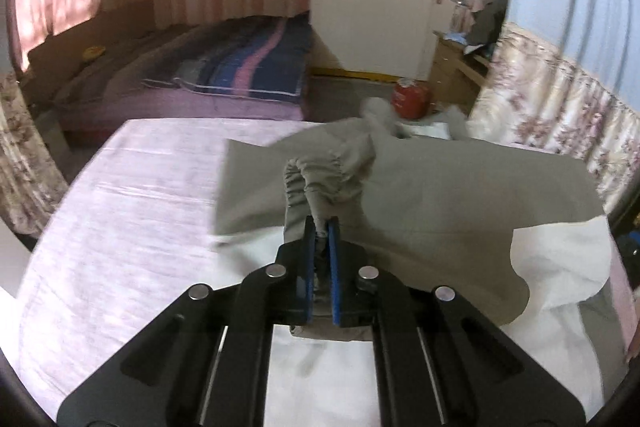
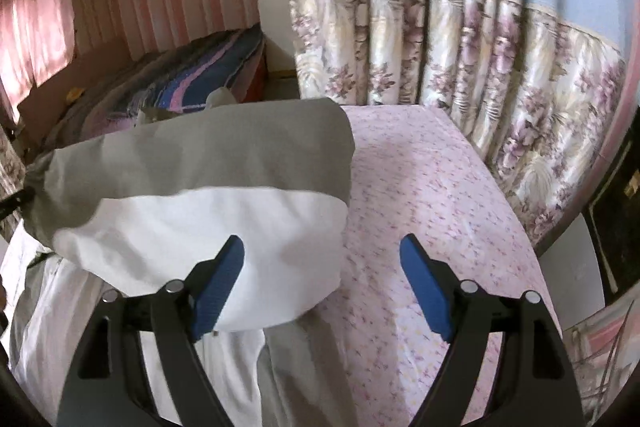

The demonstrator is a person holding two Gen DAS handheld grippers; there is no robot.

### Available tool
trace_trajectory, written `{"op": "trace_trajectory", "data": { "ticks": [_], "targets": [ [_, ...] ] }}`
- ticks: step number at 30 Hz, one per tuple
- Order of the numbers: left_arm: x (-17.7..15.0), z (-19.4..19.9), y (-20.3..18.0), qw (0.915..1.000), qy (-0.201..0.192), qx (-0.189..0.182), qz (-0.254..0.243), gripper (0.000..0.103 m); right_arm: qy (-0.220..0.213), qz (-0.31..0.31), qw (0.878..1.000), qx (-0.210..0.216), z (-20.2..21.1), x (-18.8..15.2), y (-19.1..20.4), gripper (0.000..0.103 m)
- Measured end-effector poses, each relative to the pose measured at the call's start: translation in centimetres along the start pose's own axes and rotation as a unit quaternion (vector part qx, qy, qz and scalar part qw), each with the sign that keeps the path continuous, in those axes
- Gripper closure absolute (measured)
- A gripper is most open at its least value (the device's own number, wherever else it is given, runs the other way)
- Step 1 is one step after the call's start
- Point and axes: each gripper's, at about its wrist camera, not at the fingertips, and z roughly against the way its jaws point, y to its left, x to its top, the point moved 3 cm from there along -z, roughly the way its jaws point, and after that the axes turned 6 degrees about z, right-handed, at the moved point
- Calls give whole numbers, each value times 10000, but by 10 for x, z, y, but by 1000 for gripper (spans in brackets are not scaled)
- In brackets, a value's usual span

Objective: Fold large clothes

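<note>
A large grey and white garment (image 1: 440, 187) lies on the pink floral sheet of the bed (image 1: 132, 211). My left gripper (image 1: 322, 227) is shut on a gathered, elastic grey cuff (image 1: 320, 183) of it and holds it lifted above the sheet. In the right wrist view the garment (image 2: 208, 163) is folded over, grey on top and white below, on the left half of the bed (image 2: 432, 211). My right gripper (image 2: 322, 255) is open and empty just above the garment's right edge, its left finger (image 2: 218, 287) over the white part.
A flowered curtain (image 2: 460, 51) hangs close behind the bed's far and right edges. A second bed with a striped blue quilt (image 1: 244, 67) stands across the room. A red round container (image 1: 412, 97) sits on the floor near a wooden cabinet (image 1: 456, 67).
</note>
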Motion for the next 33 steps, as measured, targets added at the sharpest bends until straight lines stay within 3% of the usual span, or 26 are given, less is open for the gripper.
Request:
{"op": "trace_trajectory", "data": {
  "ticks": [7,12,16,18,19,20,23,26,29,33],
  "targets": [
    [-3,-24,48,9985,131,525,45,98,304,310,9991,-9,-44,14,31,20],
    [-15,-62,69,9952,520,832,8,93,457,128,9988,107,-66,7,29,15],
    [-19,-64,76,9955,598,728,121,77,237,-50,9996,123,-37,2,12,14],
    [-20,-52,81,9959,566,695,138,52,220,-15,9996,152,-19,-6,2,14],
    [-21,-40,83,9970,464,609,144,34,225,22,9995,221,-11,-12,-2,14],
    [-23,-29,84,9976,381,561,132,25,229,43,9994,273,-5,-16,-4,14],
    [-38,4,85,9989,189,424,-37,14,236,209,9990,322,7,-32,-5,14],
    [-56,23,81,9994,172,258,-125,11,188,221,9987,413,9,-35,-3,14],
    [-57,28,69,9995,155,172,-229,11,89,116,9991,389,3,-17,-1,14],
    [-28,30,46,9992,-60,102,-386,7,-25,258,9992,289,-10,23,18,14]
  ]
}}
